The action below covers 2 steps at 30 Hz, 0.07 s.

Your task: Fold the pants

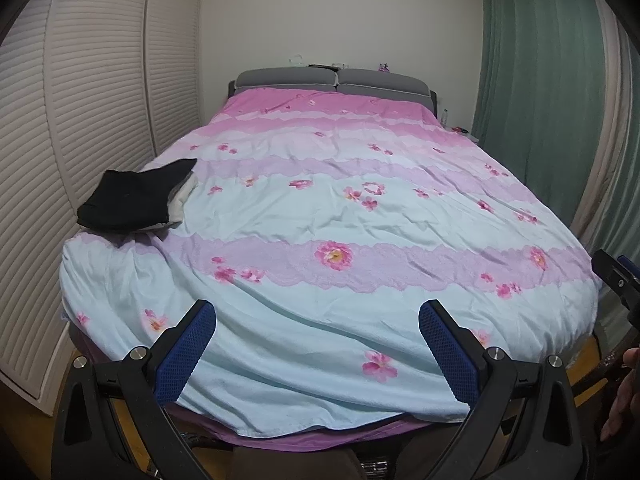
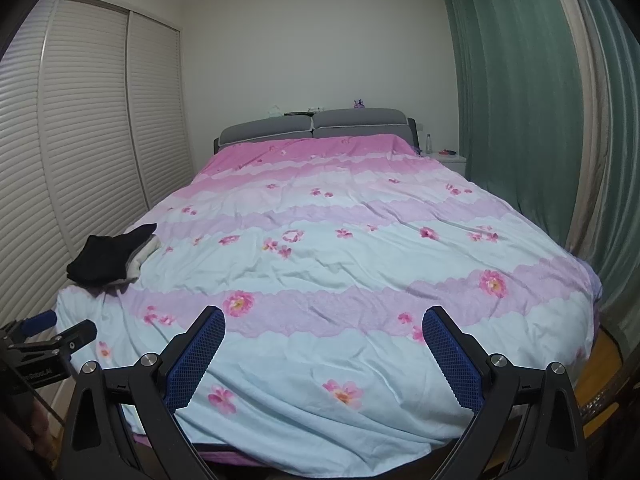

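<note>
Black pants (image 1: 132,198) lie folded on top of a small pile with light cloth under them, at the left edge of the bed; they also show in the right wrist view (image 2: 110,258). My left gripper (image 1: 318,312) is open and empty above the foot of the bed, well short of the pile. My right gripper (image 2: 324,318) is open and empty, also above the foot of the bed. The left gripper shows at the left edge of the right wrist view (image 2: 48,332). The right gripper shows at the right edge of the left wrist view (image 1: 618,276).
The bed (image 1: 360,220) has a pink, lilac and pale blue flowered cover and a grey headboard (image 1: 332,80). White slatted wardrobe doors (image 1: 80,120) stand along the left. Green curtains (image 1: 532,100) hang on the right, with a small nightstand (image 2: 452,158) by the headboard.
</note>
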{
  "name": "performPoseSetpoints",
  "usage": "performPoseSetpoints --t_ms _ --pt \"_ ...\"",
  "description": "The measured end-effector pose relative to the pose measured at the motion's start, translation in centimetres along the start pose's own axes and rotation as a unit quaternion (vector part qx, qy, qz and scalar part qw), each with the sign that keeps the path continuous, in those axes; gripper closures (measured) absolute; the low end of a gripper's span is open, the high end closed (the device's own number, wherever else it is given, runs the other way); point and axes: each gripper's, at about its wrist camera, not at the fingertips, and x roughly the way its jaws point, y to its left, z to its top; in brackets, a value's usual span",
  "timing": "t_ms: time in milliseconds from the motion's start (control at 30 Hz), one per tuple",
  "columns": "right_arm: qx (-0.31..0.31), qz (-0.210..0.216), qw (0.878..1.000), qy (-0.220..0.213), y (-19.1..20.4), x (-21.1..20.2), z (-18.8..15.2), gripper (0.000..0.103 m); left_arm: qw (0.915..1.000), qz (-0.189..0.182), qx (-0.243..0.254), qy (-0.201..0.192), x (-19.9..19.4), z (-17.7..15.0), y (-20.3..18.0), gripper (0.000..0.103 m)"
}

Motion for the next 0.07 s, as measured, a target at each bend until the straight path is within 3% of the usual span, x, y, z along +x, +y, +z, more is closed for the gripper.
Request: performPoseSetpoints --t_ms 67 --pt "0.001 0.001 1.0 -0.003 -0.08 -0.13 -0.02 0.003 1.0 -0.002 0.003 -0.008 -0.01 -0.1 -0.08 0.0"
